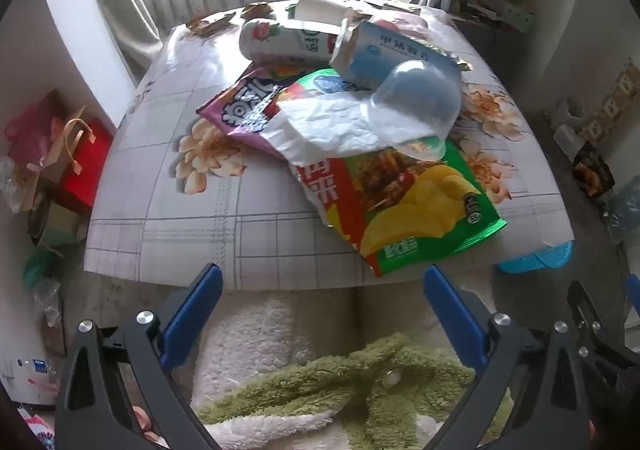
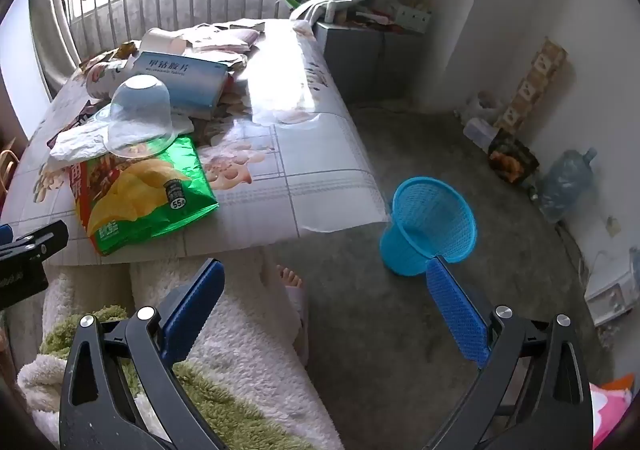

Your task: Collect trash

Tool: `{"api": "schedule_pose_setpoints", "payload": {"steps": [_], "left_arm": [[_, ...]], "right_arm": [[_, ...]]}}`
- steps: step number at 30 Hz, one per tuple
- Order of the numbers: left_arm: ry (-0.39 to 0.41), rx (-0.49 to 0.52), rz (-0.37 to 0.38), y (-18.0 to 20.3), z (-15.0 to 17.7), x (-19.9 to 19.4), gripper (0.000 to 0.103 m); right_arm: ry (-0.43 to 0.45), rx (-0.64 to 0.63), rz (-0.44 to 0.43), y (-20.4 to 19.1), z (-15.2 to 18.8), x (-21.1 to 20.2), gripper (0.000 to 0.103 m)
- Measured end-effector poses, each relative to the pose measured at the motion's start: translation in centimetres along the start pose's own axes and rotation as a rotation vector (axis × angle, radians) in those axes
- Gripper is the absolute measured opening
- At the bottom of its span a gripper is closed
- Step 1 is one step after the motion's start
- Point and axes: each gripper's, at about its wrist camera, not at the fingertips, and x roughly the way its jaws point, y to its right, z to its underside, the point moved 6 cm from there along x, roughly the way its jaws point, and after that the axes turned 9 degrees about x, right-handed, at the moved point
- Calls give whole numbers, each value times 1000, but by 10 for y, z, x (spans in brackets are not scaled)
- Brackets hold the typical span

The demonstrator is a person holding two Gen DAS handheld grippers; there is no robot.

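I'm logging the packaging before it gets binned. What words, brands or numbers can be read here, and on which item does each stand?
"甲钴胺片": on the pale blue cardboard medicine box; the small line under it is too blurred.
"55": in a dark round badge on the green potato-chip bag; its other characters are partly hidden or blurred.
Purple snack bag: large white characters, partly covered, not readable.
White cylindrical drink carton: green print, too blurred.

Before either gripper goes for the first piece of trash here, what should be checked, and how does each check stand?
1. Left gripper open, empty: ok.
2. Right gripper open, empty: ok.
3. Blue basket upright on the floor beside the table: ok.
4. Clear plastic cup upside down on top of the pile, free to lift: ok.
5. Chip bag pinned under cup and white wrapper: not ok.
6. Cup contents: cannot tell.
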Motion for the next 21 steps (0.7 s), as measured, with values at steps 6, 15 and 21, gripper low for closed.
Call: {"api": "schedule_pose_setpoints", "payload": {"steps": [6,15,21], "left_arm": [[-1,8,-18,3,-7,-3,99],[29,0,14,1,-5,-7,99],[30,-7,11,-1,-5,-5,99]], "right_arm": [[5,-2,-9,2,-2,1,97],[2,4,-5,1,-3,2,97],[4,5,-2,1,-3,2,97]]}}
